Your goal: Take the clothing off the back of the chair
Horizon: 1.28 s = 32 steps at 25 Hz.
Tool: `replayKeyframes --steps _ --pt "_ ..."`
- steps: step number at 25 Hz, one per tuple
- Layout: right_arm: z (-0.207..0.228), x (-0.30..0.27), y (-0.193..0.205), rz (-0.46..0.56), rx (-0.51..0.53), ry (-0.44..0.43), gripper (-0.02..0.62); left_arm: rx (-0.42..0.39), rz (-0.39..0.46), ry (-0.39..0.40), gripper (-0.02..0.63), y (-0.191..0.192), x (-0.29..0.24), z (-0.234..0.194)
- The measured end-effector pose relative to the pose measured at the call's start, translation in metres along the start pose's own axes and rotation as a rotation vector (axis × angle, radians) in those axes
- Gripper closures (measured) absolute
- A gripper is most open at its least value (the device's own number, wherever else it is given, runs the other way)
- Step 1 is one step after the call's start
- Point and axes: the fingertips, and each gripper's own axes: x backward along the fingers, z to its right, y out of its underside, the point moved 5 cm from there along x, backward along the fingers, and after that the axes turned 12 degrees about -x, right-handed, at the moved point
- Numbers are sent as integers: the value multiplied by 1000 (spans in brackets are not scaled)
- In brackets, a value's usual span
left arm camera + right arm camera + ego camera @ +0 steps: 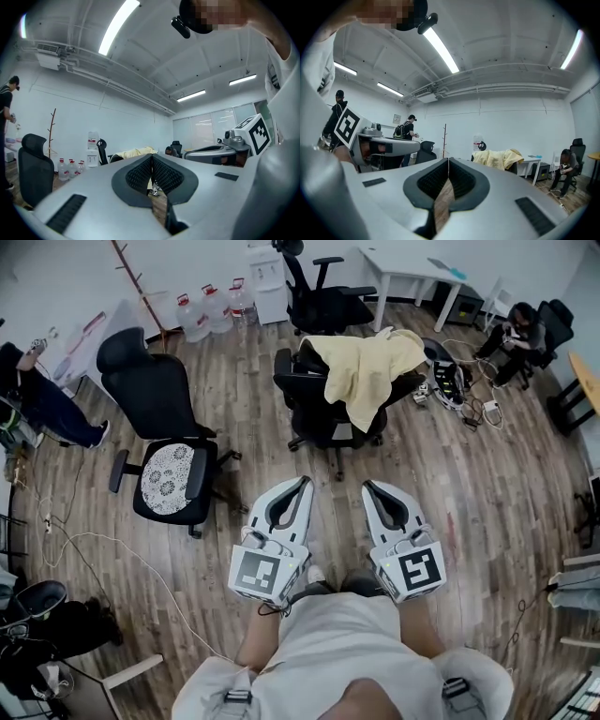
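Both level, side by side: left claw (306, 482), right claw (367, 485) closed empty, facing clothing (370, 367) on chair (300, 382).

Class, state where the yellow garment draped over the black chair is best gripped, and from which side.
Pinch the yellow garment at its drooping fold, from the camera-wearer's side: there the cloth hangs loose off the black chair, so jaws likely close on fabric alone.
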Motion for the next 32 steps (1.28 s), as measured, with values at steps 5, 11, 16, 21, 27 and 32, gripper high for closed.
replayKeyframes --steps 5,11,16,21,27,32 --pt "7 -9 -6 -14 8 25 574 15 8 32 588 -1 -15 -7" --pt "29 -19 -4 -9 -3 27 574 15 -1 50 588 5 -38 -4" --pt "42 -37 -4 2 -9 -14 574 7 -30 8 588 2 -52 -11" --pt "57 -53 -10 14 -9 -41 574 -14 -17 0 588 5 -70 -16" --pt "73 -61 -17 20 -15 -57 574 -23 -33 -12 588 0 -90 -18" --pt "88 -61 -21 32 -23 -69 574 -36 -33 -21 588 -5 -103 -12"
